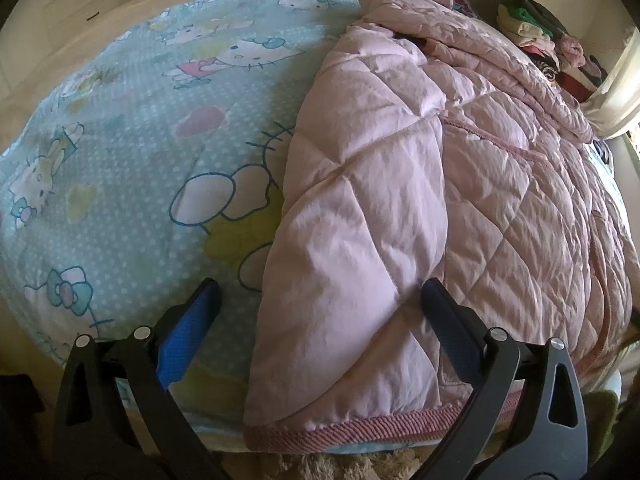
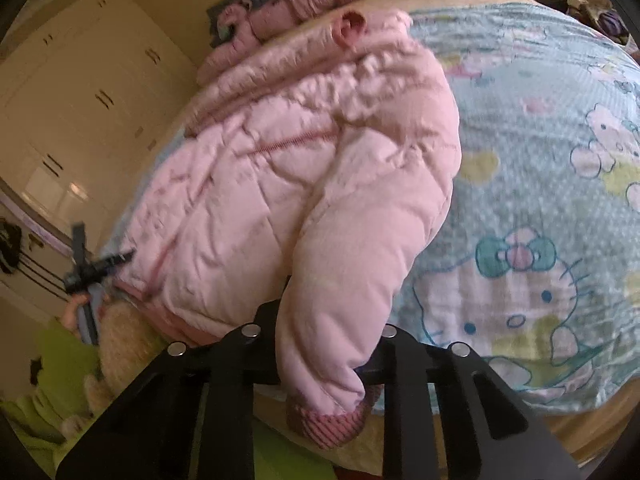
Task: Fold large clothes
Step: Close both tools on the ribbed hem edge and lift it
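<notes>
A pink quilted jacket (image 1: pixel 420 184) lies on a bed covered by a light blue cartoon-cat sheet (image 1: pixel 140 140). In the left wrist view my left gripper (image 1: pixel 320 300) is open, its blue-padded fingers (image 1: pixel 188 332) spread on either side of the jacket's folded lower edge, near the ribbed hem (image 1: pixel 360 428). In the right wrist view my right gripper (image 2: pixel 324 344) is shut on the jacket's sleeve (image 2: pixel 340 300) close to its ribbed cuff (image 2: pixel 324 420), which hangs below the jaws. The jacket body (image 2: pixel 248 184) lies beyond. The left gripper shows small at the left in the right wrist view (image 2: pixel 92 268).
A pile of clothes (image 1: pixel 548 40) sits at the far right of the bed. More pink clothes (image 2: pixel 304 4) lie at the head. White wardrobes (image 2: pixel 72 100) stand at the left. A fluffy rug (image 1: pixel 320 464) and a green cloth (image 2: pixel 60 360) lie below the bed edge.
</notes>
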`<state>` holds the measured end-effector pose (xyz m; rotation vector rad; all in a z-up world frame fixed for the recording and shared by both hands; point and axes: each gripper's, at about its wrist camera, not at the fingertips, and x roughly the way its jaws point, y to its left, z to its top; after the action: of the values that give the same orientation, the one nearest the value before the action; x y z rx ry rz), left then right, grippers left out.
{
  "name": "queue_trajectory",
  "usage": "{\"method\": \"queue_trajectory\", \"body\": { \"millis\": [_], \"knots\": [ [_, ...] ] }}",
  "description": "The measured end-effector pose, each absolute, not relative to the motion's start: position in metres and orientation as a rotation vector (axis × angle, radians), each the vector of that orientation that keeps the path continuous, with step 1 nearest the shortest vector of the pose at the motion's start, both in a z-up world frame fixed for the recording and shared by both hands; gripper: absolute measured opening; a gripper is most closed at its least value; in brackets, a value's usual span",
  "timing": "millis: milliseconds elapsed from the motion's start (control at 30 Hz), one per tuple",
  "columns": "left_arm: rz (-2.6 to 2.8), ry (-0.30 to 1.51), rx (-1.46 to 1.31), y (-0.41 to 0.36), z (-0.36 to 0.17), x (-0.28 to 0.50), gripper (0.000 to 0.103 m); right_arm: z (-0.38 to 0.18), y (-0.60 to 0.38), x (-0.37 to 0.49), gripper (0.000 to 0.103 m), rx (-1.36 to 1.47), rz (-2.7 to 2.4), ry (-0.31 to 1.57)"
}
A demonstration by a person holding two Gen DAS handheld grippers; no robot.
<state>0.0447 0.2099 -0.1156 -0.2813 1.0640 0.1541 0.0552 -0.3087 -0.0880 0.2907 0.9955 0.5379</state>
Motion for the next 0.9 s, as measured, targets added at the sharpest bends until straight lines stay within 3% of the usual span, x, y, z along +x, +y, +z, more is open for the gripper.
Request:
{"method": "queue_trajectory", "body": {
  "millis": [167, 267, 333, 400, 500, 900],
  "knots": [
    [0.142, 1.071, -0.288, 0.208, -0.115, 0.042, 0.086, -0.062, -0.312, 0.053, 0.019, 0.297, 0.558, 0.911],
    [0.103, 1.067, -0.290, 0.199, -0.112, 0.039, 0.063, -0.050, -0.312, 0.054, 0.019, 0.285, 0.566, 0.882],
    [0.080, 1.069, -0.272, 0.191, -0.111, 0.037, 0.052, -0.049, -0.310, 0.055, 0.019, 0.287, 0.568, 0.872],
    [0.041, 1.059, -0.287, 0.189, -0.110, 0.037, 0.033, -0.048, -0.311, 0.056, 0.019, 0.291, 0.567, 0.870],
    [0.026, 1.038, -0.265, 0.182, -0.104, 0.037, 0.017, -0.051, -0.311, 0.055, 0.019, 0.288, 0.563, 0.871],
    [-0.002, 0.844, -0.185, 0.165, -0.025, 0.041, 0.010, -0.035, -0.313, 0.057, 0.019, 0.308, 0.579, 0.816]
  ]
}}
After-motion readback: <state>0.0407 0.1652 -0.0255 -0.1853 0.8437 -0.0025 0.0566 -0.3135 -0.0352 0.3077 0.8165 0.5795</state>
